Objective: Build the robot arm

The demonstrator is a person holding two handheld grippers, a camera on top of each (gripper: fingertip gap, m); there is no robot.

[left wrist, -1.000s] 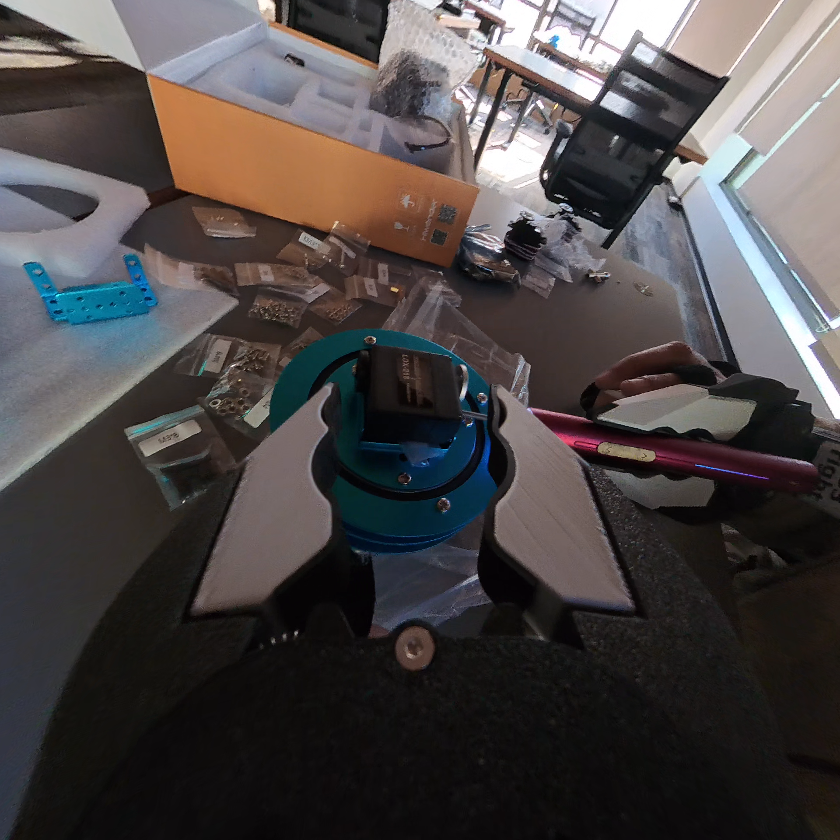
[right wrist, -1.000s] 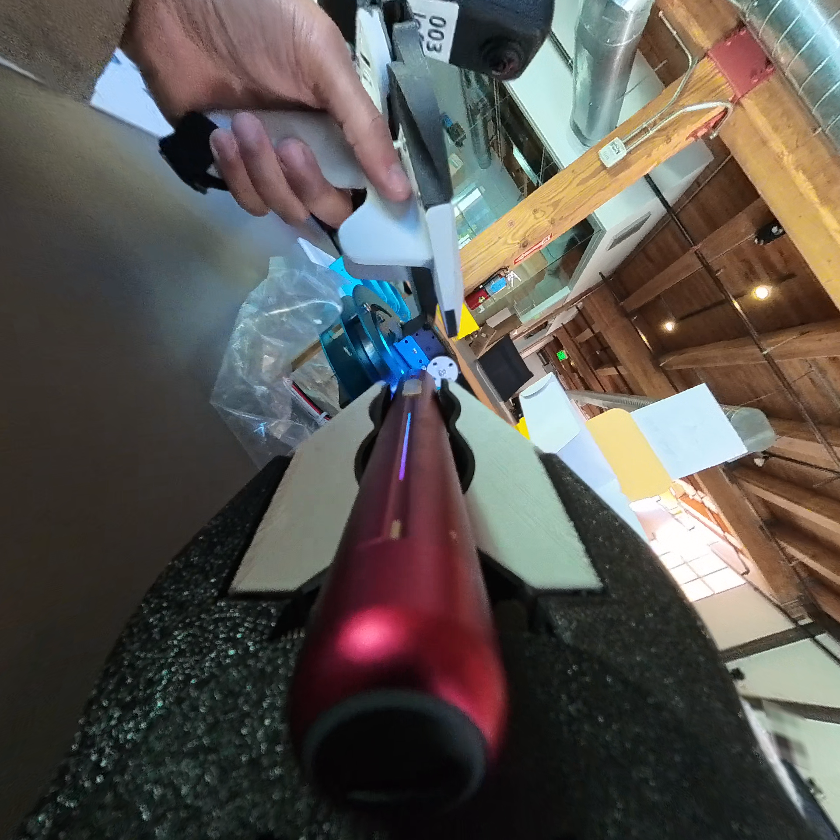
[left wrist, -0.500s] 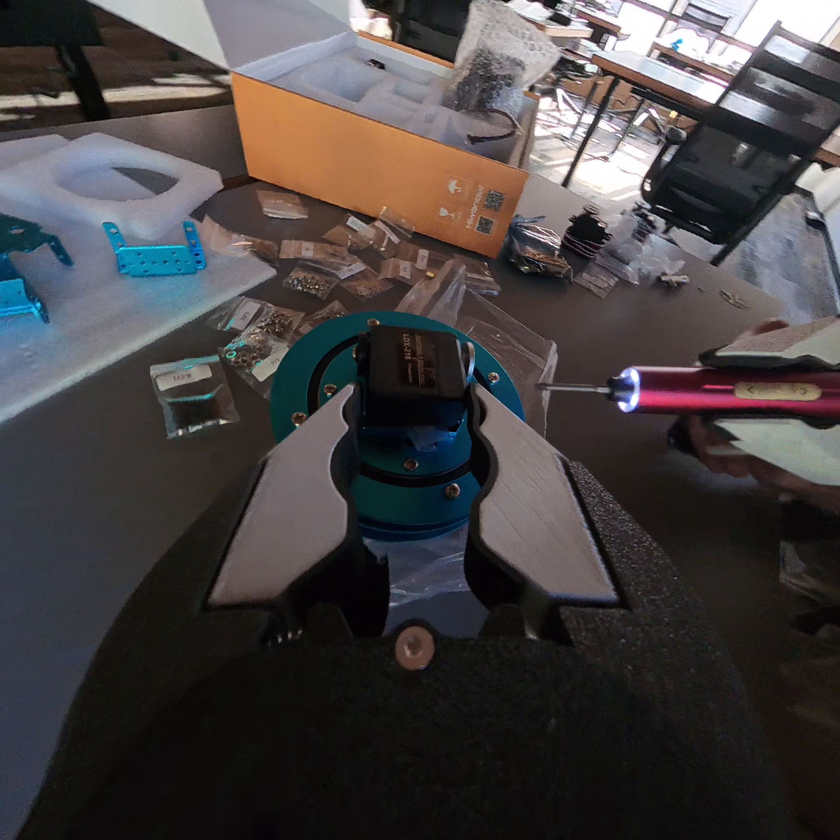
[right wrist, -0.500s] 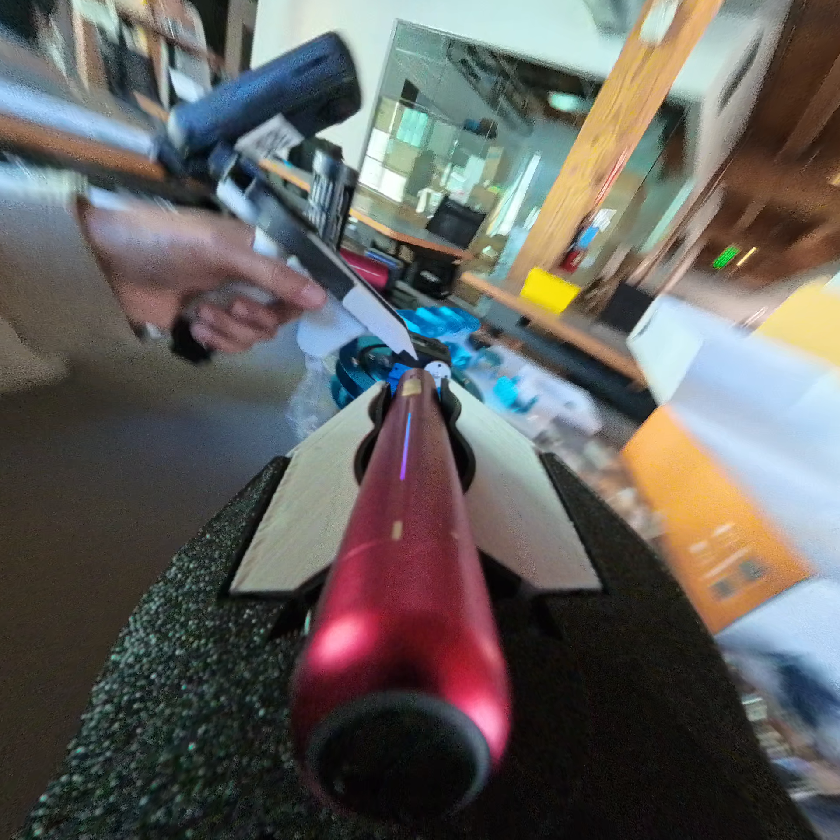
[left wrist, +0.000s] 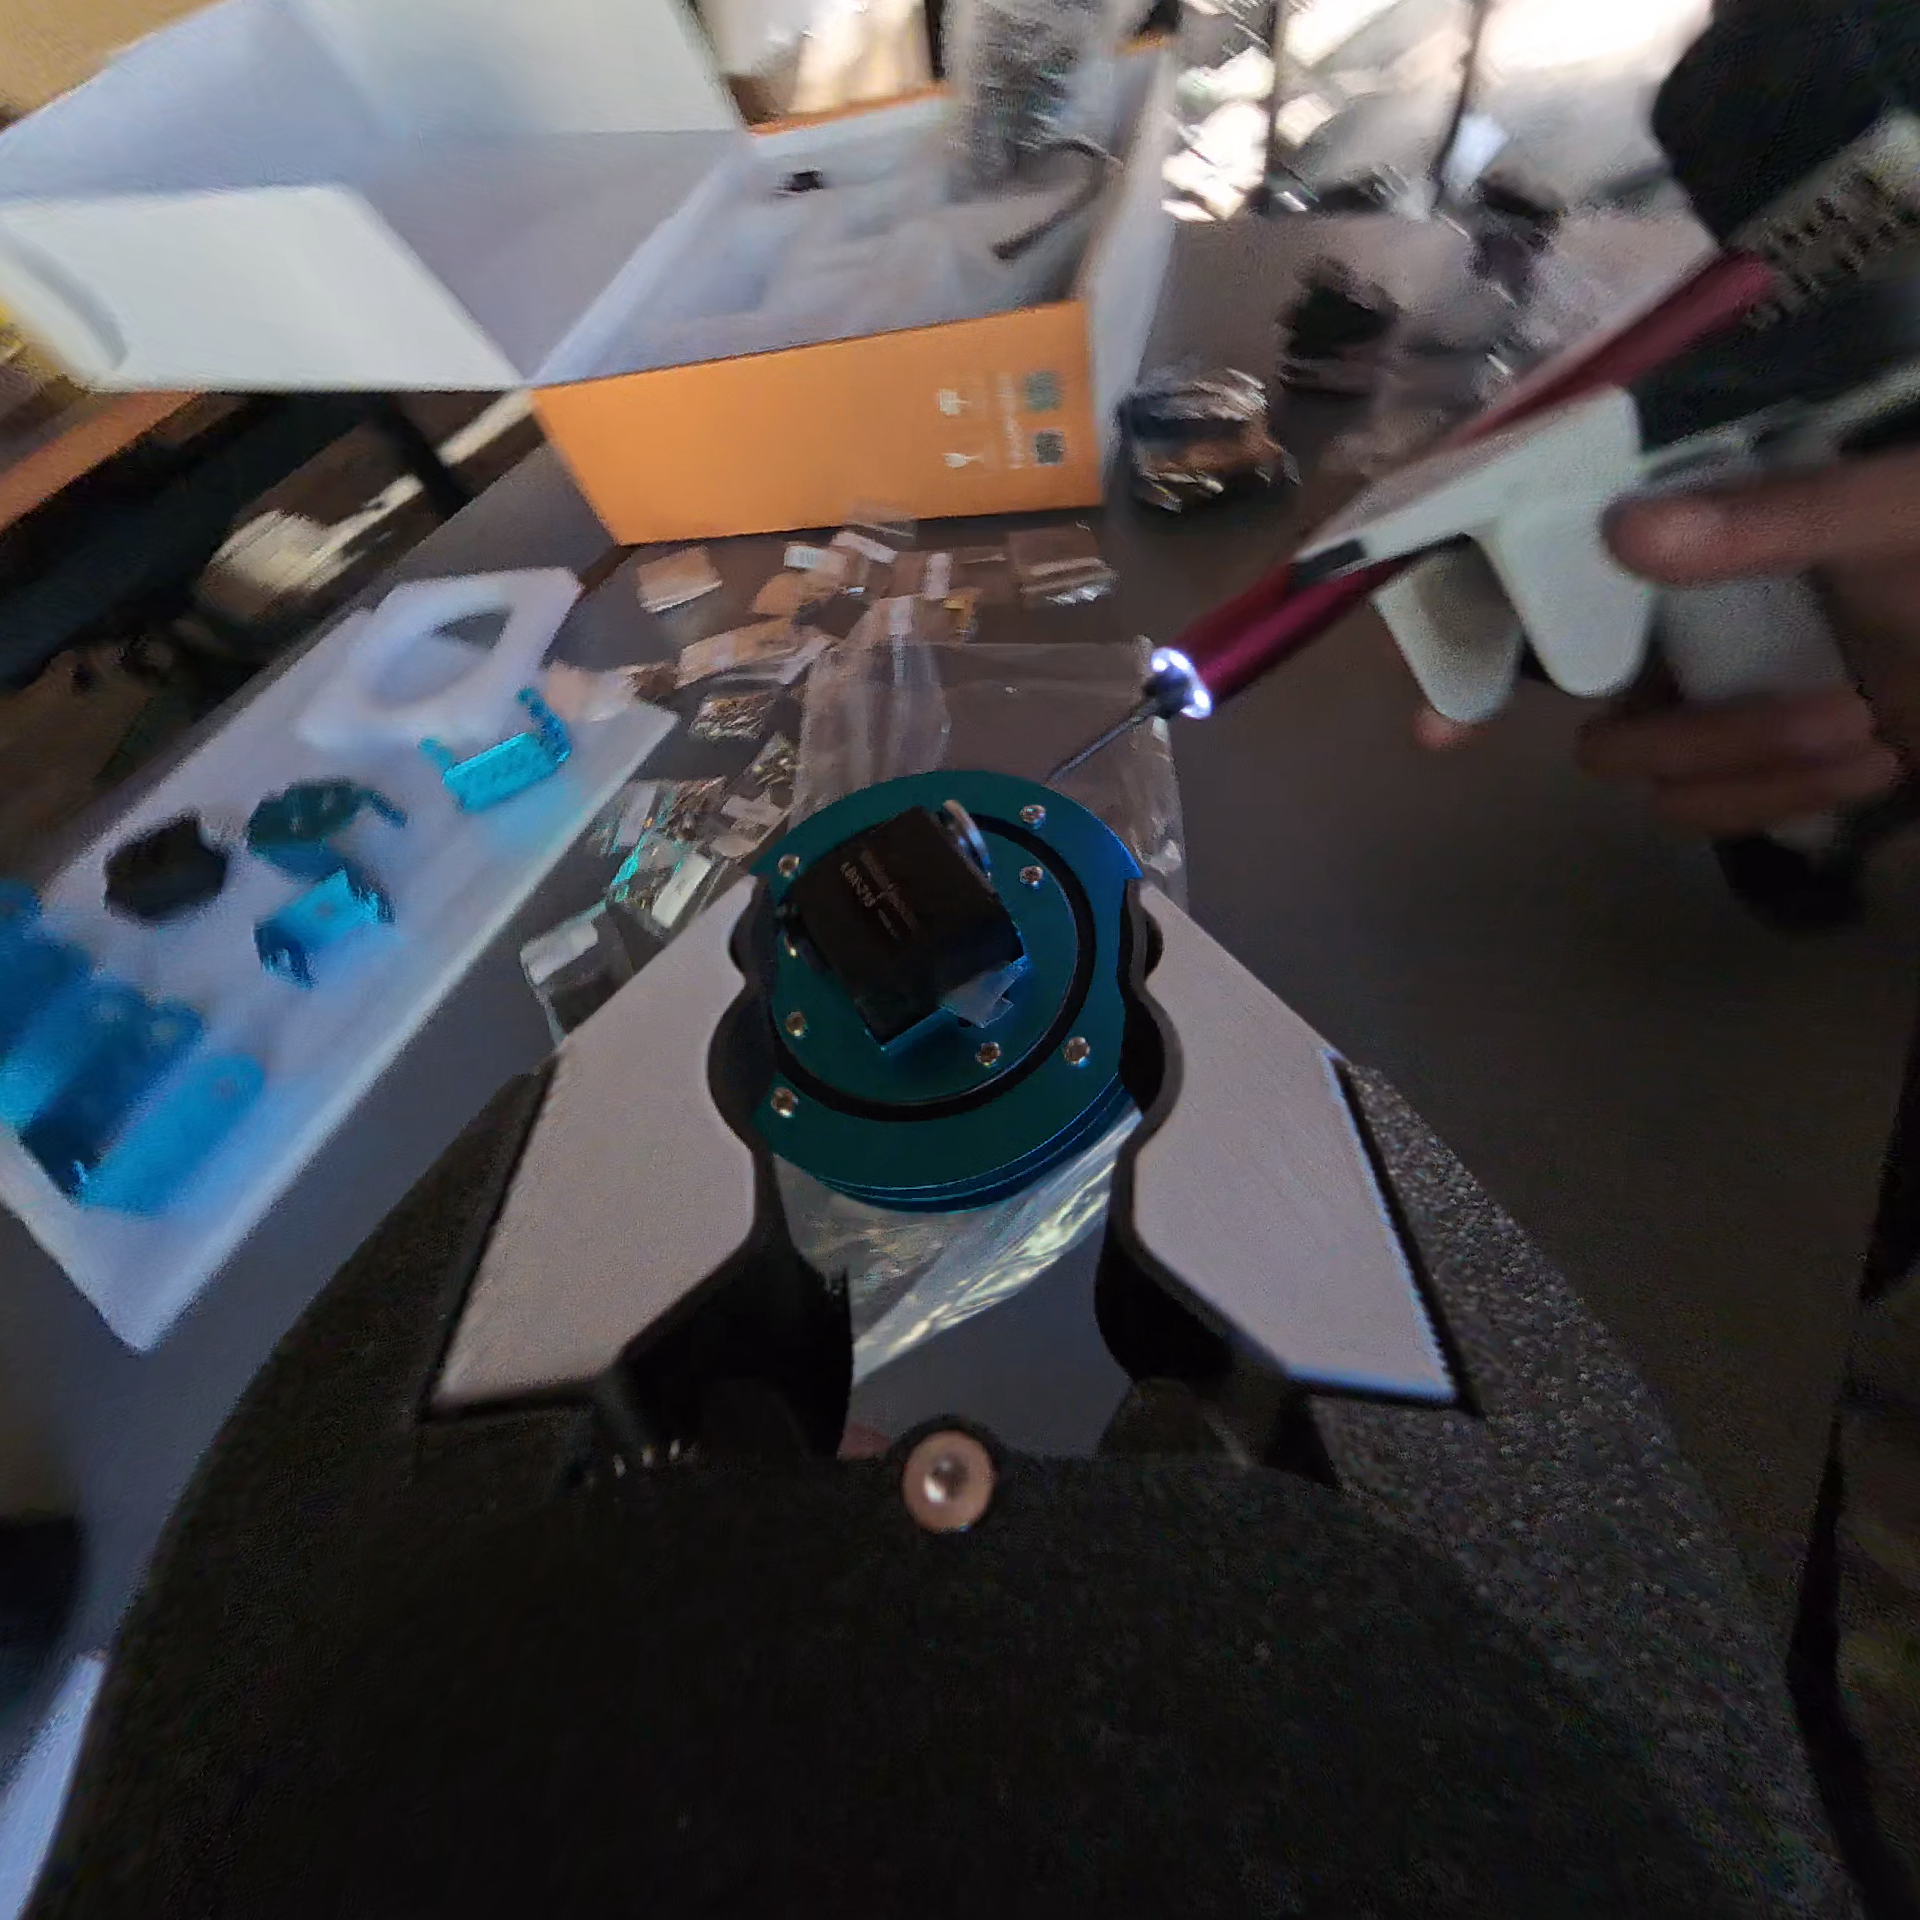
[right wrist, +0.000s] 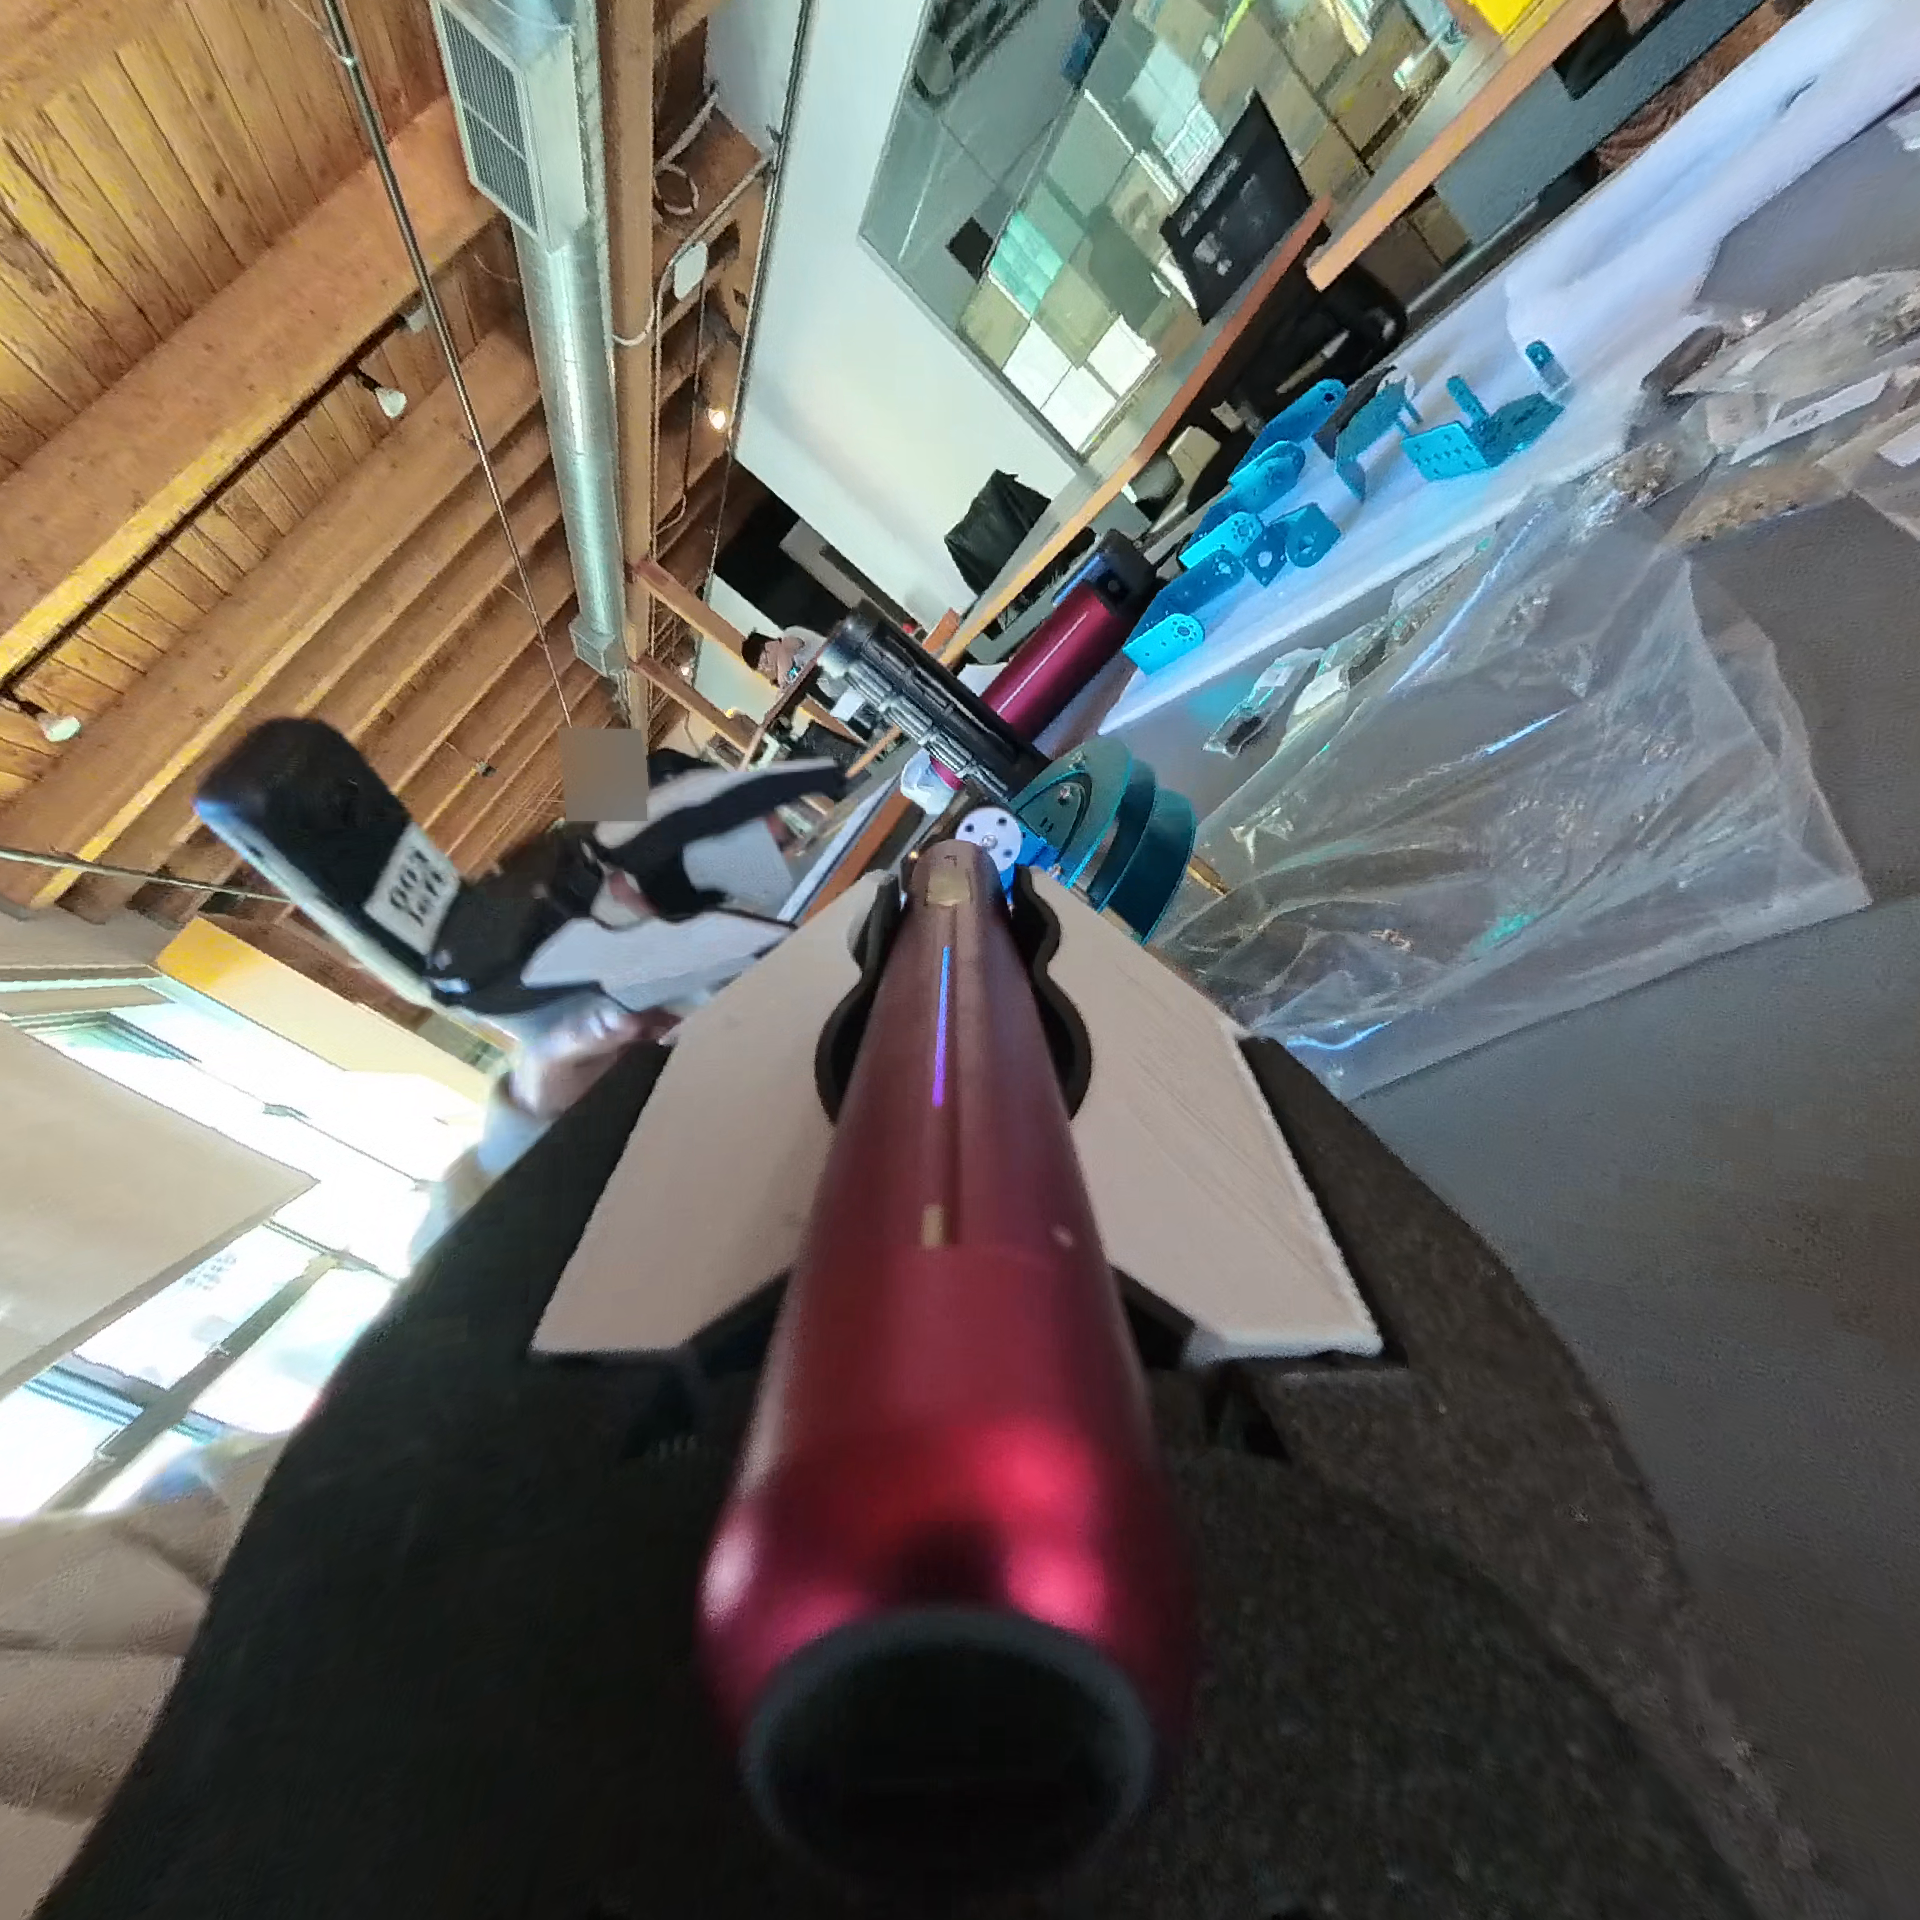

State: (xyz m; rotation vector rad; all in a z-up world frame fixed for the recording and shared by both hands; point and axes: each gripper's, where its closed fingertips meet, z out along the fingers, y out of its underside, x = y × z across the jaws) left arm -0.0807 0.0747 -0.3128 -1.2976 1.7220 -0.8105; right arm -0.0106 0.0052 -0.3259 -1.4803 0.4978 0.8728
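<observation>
While the left gripper (left wrist: 940,997) clamps a round teal metal base w/ a black servo block (left wrist: 914,940) on top, the right gripper (right wrist: 951,914) is closed round a slim red electric screwdriver (right wrist: 940,1299), lit tip near the base's far rim. Base sits over a clear plastic bag (left wrist: 966,1247) on a dark grey tabletop (left wrist: 1455,1039). Beyond the base: small hardware bags (left wrist: 727,717), orange cardboard box (left wrist: 831,436); left of it, white foam sheet (left wrist: 291,997) w/ blue brackets. Wood-beam ceiling (right wrist: 208,312) overhead.

A dark table (left wrist: 1455,987) bears an orange box (left wrist: 831,436), white foam sheet (left wrist: 312,1018), clear bag (left wrist: 966,686).
</observation>
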